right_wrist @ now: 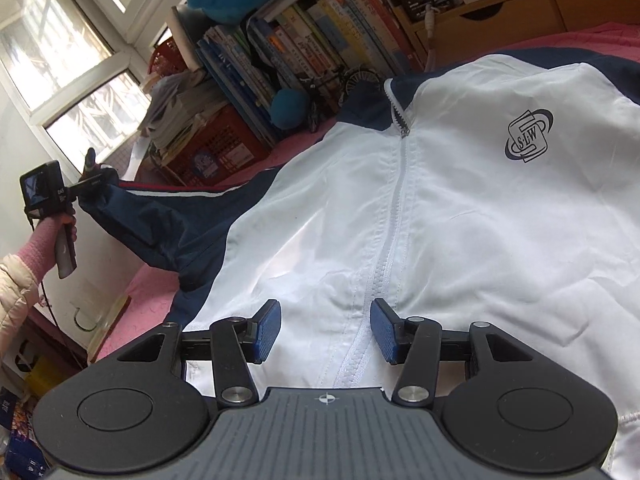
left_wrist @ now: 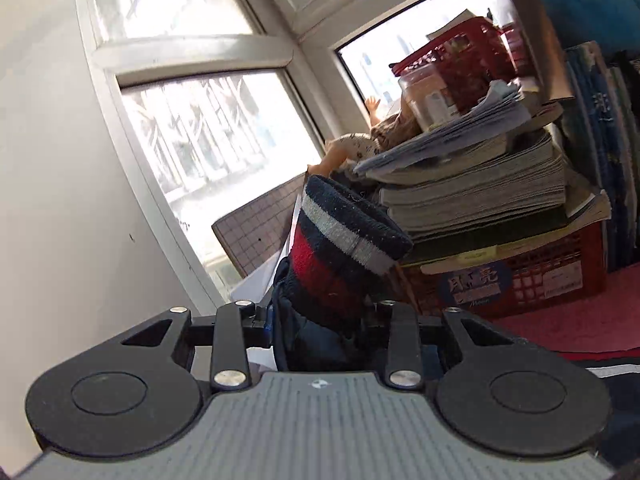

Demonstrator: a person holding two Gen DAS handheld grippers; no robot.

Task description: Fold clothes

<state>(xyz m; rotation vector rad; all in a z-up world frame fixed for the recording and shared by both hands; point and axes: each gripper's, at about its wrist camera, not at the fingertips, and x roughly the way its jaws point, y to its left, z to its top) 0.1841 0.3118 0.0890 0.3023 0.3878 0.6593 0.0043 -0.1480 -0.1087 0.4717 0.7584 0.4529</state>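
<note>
A white and navy zip jacket (right_wrist: 460, 208) lies front up on a pink bed cover (right_wrist: 148, 304). My left gripper (left_wrist: 320, 316) is shut on the jacket's striped sleeve cuff (left_wrist: 344, 236), navy, red and grey, and holds it raised. In the right wrist view the left gripper (right_wrist: 94, 172) holds the navy sleeve (right_wrist: 160, 216) lifted off to the left of the jacket. My right gripper (right_wrist: 326, 330) is open and empty, just above the jacket's lower front, its blue pads (right_wrist: 266, 330) on either side of the zip (right_wrist: 394, 208).
Stacked books and papers on a red crate (left_wrist: 516, 276) stand close to the right of the raised cuff. A window (left_wrist: 208, 136) and wall are to the left. A bookshelf (right_wrist: 320, 40) and wooden drawers (right_wrist: 520, 12) line the bed's far side.
</note>
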